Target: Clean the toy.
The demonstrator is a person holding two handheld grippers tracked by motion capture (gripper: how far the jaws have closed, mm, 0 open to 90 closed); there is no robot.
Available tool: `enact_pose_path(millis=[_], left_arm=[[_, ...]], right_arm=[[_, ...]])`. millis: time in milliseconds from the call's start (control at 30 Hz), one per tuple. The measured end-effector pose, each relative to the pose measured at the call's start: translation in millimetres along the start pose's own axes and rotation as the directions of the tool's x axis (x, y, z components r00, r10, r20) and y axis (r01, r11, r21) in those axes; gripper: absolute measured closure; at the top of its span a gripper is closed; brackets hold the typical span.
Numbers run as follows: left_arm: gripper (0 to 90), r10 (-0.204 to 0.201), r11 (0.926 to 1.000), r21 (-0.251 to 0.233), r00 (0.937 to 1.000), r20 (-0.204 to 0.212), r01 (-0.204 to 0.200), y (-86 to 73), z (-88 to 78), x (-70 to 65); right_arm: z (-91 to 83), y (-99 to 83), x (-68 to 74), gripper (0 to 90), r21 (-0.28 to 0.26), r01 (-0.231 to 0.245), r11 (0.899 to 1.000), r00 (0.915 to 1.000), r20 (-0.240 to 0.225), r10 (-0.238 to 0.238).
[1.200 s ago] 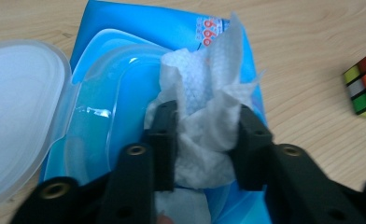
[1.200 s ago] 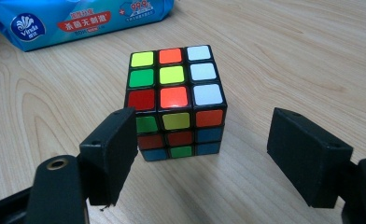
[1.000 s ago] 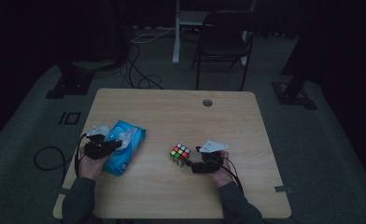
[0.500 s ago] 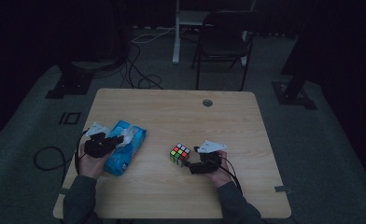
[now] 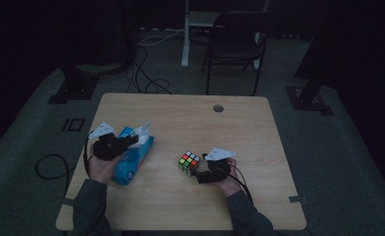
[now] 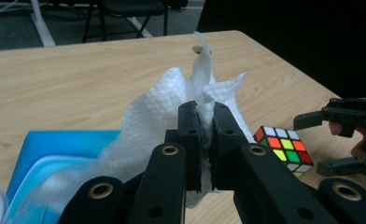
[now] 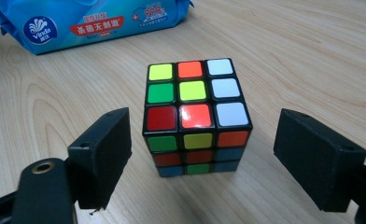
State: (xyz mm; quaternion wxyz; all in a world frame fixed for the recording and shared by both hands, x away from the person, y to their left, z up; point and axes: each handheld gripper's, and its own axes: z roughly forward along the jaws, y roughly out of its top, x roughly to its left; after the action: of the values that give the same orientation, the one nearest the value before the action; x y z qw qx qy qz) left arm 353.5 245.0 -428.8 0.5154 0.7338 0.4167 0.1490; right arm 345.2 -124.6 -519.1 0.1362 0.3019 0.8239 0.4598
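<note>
A scrambled puzzle cube (image 5: 189,161) (image 7: 196,115) (image 6: 284,148) rests on the wooden table (image 5: 190,123). My right gripper (image 5: 199,169) (image 7: 202,161) is open, its jaws standing wide on either side of the cube without touching it. A blue pack of wet wipes (image 5: 130,157) (image 7: 95,21) (image 6: 41,154) lies at the table's left. Above the pack, my left gripper (image 5: 134,140) (image 6: 205,135) is shut on a white wipe (image 6: 181,109) that rises out of it. The right gripper (image 6: 342,140) also appears at the right edge of the left gripper view.
A round cable hole (image 5: 218,108) sits near the table's far edge. Beyond the table stand a dark chair (image 5: 239,44) and a white post (image 5: 185,34), with cables (image 5: 146,73) on the floor.
The left gripper has lifted a little with the wipe, drawing it further out of the pack. The right gripper has stayed by the cube.
</note>
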Motion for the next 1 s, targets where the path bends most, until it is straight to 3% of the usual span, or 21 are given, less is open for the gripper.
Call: enact_pose_path(millis=[200, 367, 567, 1000], left_arm=[[85.9, 0.015, 0.9998, 0.01, 0.9999, 0.006, -0.015, 2.9, 8.1, -5.9], [85.8, 0.029, 0.9992, 0.025, 0.9994, 0.017, -0.03, 4.0, 15.9, -11.5], [85.7, 0.044, 0.9984, 0.034, 0.9984, 0.037, -0.045, 5.4, 24.7, -18.4], [85.7, 0.06, 0.9966, 0.052, 0.9951, 0.079, -0.064, 3.8, 44.2, -31.0]], right_arm=[[6.7, -0.2, 0.4, 16.0, 0.013, 0.015, 1.0, 0.9997, 0.019, -0.015], [12.6, -1.0, 0.5, 15.2, 0.032, 0.026, 0.999, 0.9996, 0.003, -0.027], [23.3, 0.2, 5.2, 19.1, 0.052, 0.076, 0.996, 0.997, 0.011, -0.076], [30.7, -5.6, 5.2, 25.7, 0.074, 0.089, 0.993, 0.9958, 0.017, -0.09]])
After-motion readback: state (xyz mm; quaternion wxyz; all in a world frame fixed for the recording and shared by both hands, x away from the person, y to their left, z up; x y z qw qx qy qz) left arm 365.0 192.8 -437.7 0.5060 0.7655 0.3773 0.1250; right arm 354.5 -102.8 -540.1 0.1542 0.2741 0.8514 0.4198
